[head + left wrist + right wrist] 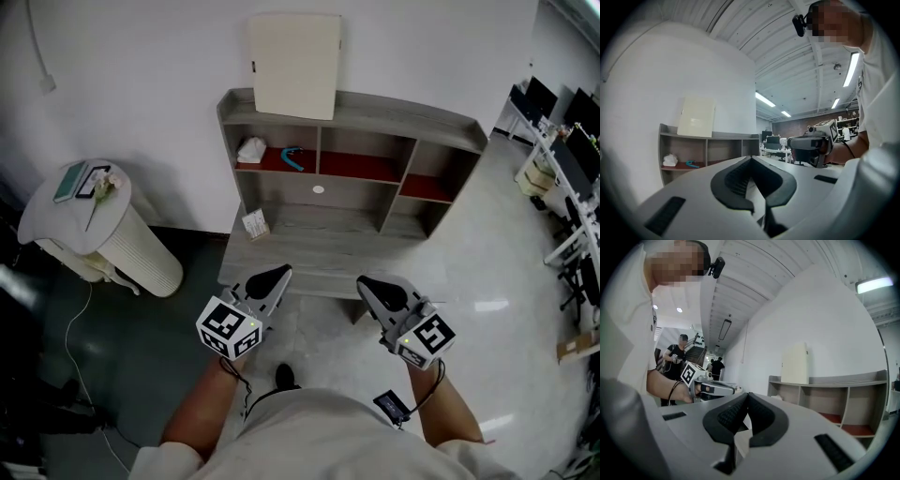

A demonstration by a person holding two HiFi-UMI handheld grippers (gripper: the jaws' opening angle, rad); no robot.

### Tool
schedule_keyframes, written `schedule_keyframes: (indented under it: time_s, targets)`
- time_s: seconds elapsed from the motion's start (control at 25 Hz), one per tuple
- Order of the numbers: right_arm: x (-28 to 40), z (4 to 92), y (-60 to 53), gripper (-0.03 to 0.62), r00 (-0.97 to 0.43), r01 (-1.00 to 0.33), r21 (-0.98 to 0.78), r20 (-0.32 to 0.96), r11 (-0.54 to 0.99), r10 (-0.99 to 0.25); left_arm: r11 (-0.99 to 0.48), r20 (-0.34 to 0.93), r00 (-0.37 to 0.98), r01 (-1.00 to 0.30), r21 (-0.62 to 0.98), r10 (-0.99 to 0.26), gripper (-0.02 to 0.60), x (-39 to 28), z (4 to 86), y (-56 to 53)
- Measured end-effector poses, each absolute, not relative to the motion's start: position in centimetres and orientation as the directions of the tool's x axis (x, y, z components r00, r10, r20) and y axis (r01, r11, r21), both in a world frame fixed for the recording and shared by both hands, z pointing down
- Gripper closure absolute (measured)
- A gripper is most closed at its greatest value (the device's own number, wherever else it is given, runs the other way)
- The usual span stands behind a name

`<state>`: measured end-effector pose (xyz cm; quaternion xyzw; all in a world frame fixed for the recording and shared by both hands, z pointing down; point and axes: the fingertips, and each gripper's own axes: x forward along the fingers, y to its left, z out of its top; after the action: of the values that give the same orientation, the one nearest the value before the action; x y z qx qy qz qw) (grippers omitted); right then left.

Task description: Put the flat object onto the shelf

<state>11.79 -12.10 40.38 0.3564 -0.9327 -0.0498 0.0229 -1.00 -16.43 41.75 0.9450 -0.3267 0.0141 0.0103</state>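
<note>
A flat cream board [294, 64] stands upright on top of the grey shelf unit [450, 125], leaning against the white wall. It also shows in the left gripper view [696, 117] and the right gripper view [795, 363]. My left gripper [272, 278] and right gripper [375, 289] hover side by side in front of the shelf's low front ledge, well short of the board. In each gripper view the dark pads [736, 178] [726, 416] meet at the tip with nothing between them: both are shut and hold nothing.
A white crumpled thing [251, 149] and a teal tool [292, 157] lie in the shelf's left red-lined compartment. A small card [255, 223] stands on the lower ledge. A round white side table [37, 220] stands at left, and desks with monitors [562, 141] at right.
</note>
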Motion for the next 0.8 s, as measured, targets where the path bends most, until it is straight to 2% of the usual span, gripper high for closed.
schedule_keyframes:
  time_s: [0.36,0.8]
  targets:
    - [16.2,42.3,-5.1,0.575,-0.765,-0.64,0.101,0.012,0.762,-0.644,-0.765,0.063,0.764,-0.644,0.011,-0.643,0.569,3.2,43.0,-8.4]
    - [16.2,44.4,0.3,0.576,-0.756,-0.651,0.092,0.018,0.754,-0.655,-0.751,0.051,0.75,-0.66,0.009,-0.659,0.569,3.2,43.6,-3.0]
